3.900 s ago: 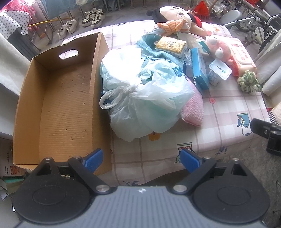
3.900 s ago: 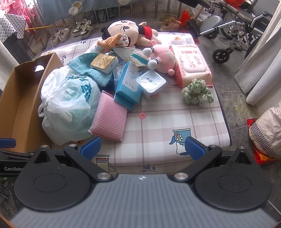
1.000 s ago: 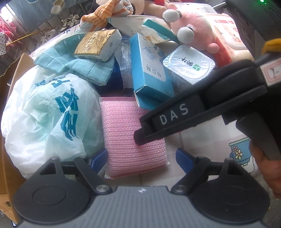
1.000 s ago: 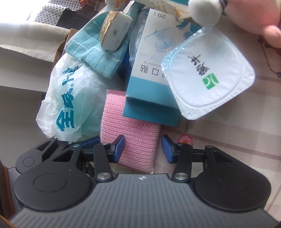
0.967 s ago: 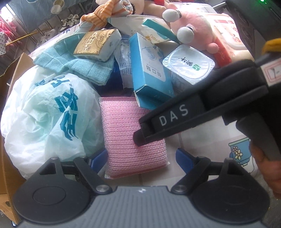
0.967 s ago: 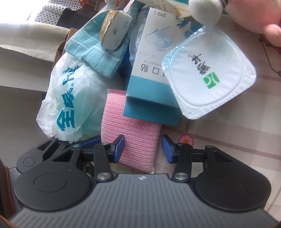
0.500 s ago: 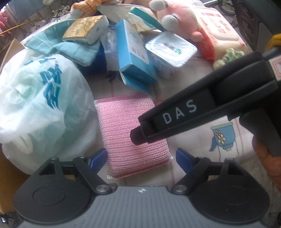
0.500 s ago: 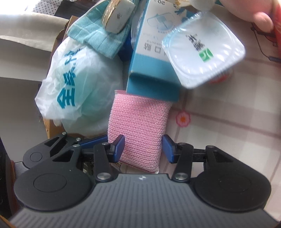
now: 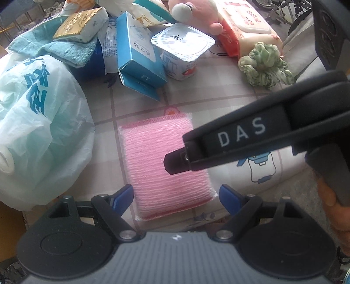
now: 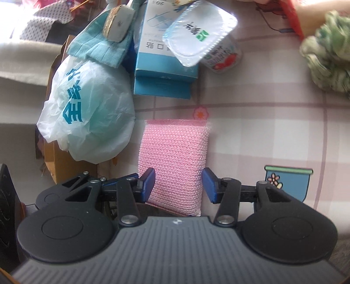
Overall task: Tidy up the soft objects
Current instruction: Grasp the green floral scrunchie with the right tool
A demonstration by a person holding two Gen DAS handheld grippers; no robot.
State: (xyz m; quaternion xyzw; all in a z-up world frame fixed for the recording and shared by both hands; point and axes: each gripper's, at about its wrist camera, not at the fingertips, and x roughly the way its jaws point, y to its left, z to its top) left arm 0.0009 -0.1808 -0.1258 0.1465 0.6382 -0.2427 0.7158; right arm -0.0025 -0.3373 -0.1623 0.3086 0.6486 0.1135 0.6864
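Note:
A pink mesh sponge [image 10: 172,157] lies flat on the checked tablecloth [image 10: 262,135], apart from the blue box [image 10: 161,65]. My right gripper [image 10: 178,184] is shut on the sponge's near end, with a blue pad against each side. In the left wrist view the sponge [image 9: 153,157] shows below my left gripper [image 9: 176,196], which hangs open over its near end. The right gripper's black finger [image 9: 229,139] crosses over the sponge from the right, and part of a hand [image 9: 332,209] shows at the right edge.
A tied white plastic bag [image 9: 37,122] bulges left of the sponge, with a cardboard box [image 10: 59,161] behind it. Farther back lie a teal towel [image 9: 54,45], tissue pack [image 9: 81,24], yogurt cup [image 9: 181,45], pink plush [image 9: 196,11], wipes pack [image 9: 247,24] and green scrunchie [image 9: 264,63].
The right gripper has dragged the pink sponge out from under the blue box toward the table's near edge. A gap of tablecloth now separates sponge and box. The left gripper shifted slightly over it.

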